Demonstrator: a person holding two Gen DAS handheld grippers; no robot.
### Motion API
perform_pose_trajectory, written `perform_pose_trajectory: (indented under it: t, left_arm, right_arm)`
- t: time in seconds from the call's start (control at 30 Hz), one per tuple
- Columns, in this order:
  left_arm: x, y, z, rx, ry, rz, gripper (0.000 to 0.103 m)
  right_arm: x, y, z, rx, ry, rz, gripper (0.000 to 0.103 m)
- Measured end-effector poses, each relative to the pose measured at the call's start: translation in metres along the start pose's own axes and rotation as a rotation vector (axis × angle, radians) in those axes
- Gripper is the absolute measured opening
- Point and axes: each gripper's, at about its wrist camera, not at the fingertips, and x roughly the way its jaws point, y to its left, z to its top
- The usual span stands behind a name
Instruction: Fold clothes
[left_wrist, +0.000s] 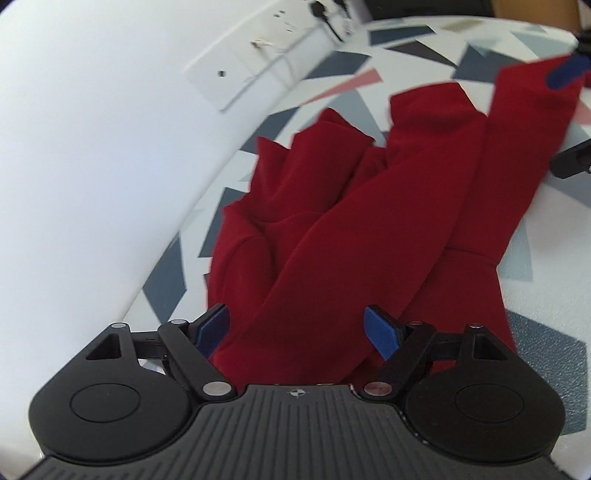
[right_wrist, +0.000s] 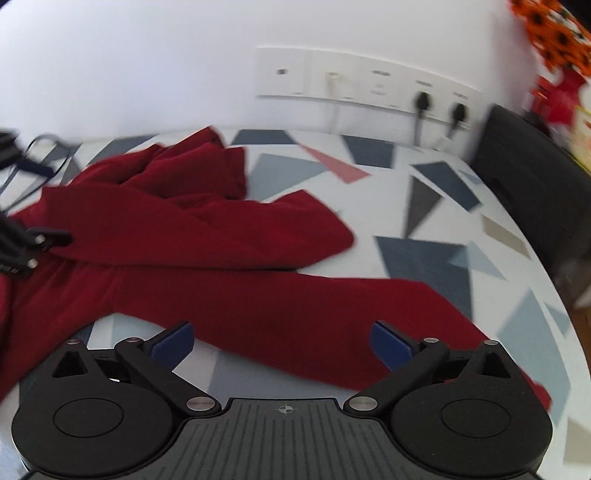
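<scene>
I found the garment (left_wrist: 369, 229), dark red, lying crumpled on the table (left_wrist: 546, 354), whose top carried a pattern of grey, blue and pink triangles on white. In the left wrist view the cloth filled the centre and ran up toward 1 o'clock, where a long part rose to the upper right edge.

My left gripper (left_wrist: 297, 330) had its 2 blue-padded fingers (left_wrist: 382, 334) set wide apart. Red cloth lay in the gap between them; I could not tell whether the pads touched it. At 1 o'clock in that view I saw the right gripper's blue pad against the top of the raised cloth, blurred.

In the right wrist view my right gripper (right_wrist: 282, 343) also stood with its fingers (right_wrist: 391, 345) spread wide, clamped on nothing. A long red sleeve or leg crossed under the gap, from 9 o'clock down toward 4 o'clock. The bunched bulk of the garment (right_wrist: 177, 221) lay toward 10 o'clock. The left gripper showed at the 9 o'clock edge, up against the cloth.

A socket strip (right_wrist: 369, 81) sat on the white wall (right_wrist: 129, 66) at 12 o'clock, with 2 black plugs (right_wrist: 423, 101) in it. A dark chair (right_wrist: 532, 173) stood at 2 o'clock beside the table. Orange-patterned fabric (right_wrist: 554, 33) showed at the top right corner, blurred.
</scene>
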Motion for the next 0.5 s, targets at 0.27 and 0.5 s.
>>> perform_pose_trajectory:
  t: [0.27, 0.5]
  left_arm:
    - [0.029, 0.013, 0.004, -0.031, 0.032, -0.047, 0.086]
    - [0.028, 0.086, -0.012, -0.431, 0.027, -0.087, 0.01]
  right_arm:
    - [0.034, 0.003, 0.01, -0.124, 0.02, 0.091, 0.091]
    - [0.033, -0.016, 0.021, -0.092, 0.024, 0.156, 0.014]
